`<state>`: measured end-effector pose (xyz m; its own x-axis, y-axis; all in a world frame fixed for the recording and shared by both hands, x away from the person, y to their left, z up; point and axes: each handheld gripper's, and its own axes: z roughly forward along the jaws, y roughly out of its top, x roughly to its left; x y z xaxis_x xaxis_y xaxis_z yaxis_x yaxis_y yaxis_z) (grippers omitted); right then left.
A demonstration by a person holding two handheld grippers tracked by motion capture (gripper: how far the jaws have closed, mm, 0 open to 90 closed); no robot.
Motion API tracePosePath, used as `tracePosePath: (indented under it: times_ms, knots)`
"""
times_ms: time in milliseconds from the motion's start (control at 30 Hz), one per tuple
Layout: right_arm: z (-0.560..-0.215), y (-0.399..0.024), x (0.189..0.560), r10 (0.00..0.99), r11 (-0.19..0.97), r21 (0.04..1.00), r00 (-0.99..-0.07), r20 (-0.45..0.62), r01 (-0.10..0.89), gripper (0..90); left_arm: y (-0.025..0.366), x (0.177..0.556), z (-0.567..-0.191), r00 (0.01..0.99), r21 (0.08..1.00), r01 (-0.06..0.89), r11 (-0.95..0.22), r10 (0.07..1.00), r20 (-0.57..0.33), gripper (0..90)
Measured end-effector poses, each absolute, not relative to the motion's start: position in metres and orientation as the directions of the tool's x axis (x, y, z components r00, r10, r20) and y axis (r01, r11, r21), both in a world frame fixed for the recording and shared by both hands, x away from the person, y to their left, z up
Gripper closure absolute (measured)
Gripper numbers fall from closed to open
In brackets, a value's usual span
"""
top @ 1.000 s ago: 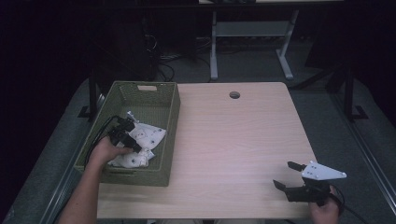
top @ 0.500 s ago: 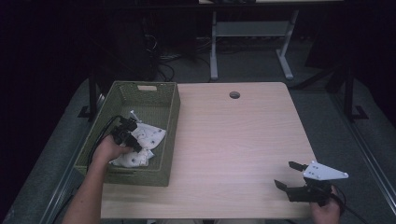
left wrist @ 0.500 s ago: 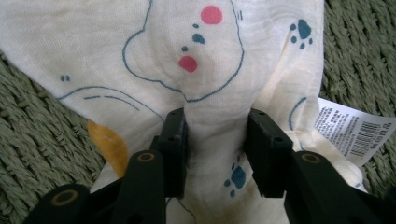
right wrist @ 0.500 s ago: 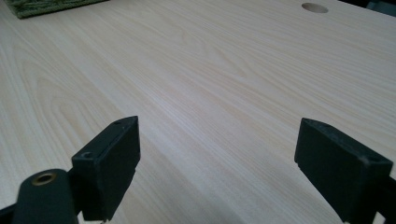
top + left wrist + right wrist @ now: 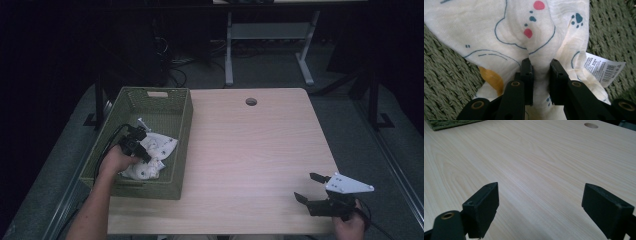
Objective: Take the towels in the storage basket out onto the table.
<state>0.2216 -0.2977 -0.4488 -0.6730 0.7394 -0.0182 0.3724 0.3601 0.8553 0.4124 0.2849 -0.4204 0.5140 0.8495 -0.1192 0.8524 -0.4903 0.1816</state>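
From the high view we are looking down on the bench, and we are seeing the left gripper reaching down into the green woven basket at the bench's left side, right on the white printed cloth bunched up inside it. Its jaws have just been closing, with the cloth between them. Over at the near right corner we are watching the right gripper hovering just above bare wood, jaws spread wide, holding nothing, well apart from the basket. Moving to the left gripper view, we are getting the close-up: the left gripper is pinching a raised fold of the cloth, with its blue outlines and pink dots, and a barcode label is sticking out to the side over the basket's weave. Switching to the right gripper view, we are seeing the right gripper standing open over plain bench, with a round cable hole far off. We are judging the grasp as made; lifting the cloth out and laying it on the bench is all yet to come. How much cloth is lying folded underneath we are not able to make out, and the label's print is too small for us to read.
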Motion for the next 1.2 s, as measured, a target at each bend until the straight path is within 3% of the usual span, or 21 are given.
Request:
tracePosePath:
  times_ms: [233, 567, 867, 1200]
  knots:
    - [-0.448, -0.299, 0.221, 0.745, 0.355, 0.859, -0.667, -0.021, 0.369, 14.0, 0.290, 0.411, -0.411, 0.498, 0.228, 0.858, -0.460, 0.853, -0.155, 77.0]
    - [-0.448, -0.299, 0.221, 0.747, 0.354, 0.861, -0.664, -0.026, 0.365, 14.0, 0.313, 0.393, -0.371, 0.463, 0.407, 0.843, -0.352, 0.860, -0.214, 77.0]
    - [-0.447, -0.298, 0.221, 0.749, 0.360, 0.857, -0.662, -0.030, 0.368, 14.0, 0.332, 0.377, -0.357, 0.415, 0.546, 0.820, -0.170, 0.835, -0.362, 76.8]
    - [-0.447, -0.301, 0.220, 0.752, 0.354, 0.862, -0.659, -0.030, 0.364, 14.0, 0.340, 0.367, -0.353, 0.415, 0.624, 0.782, -0.016, 0.761, -0.500, 76.6]
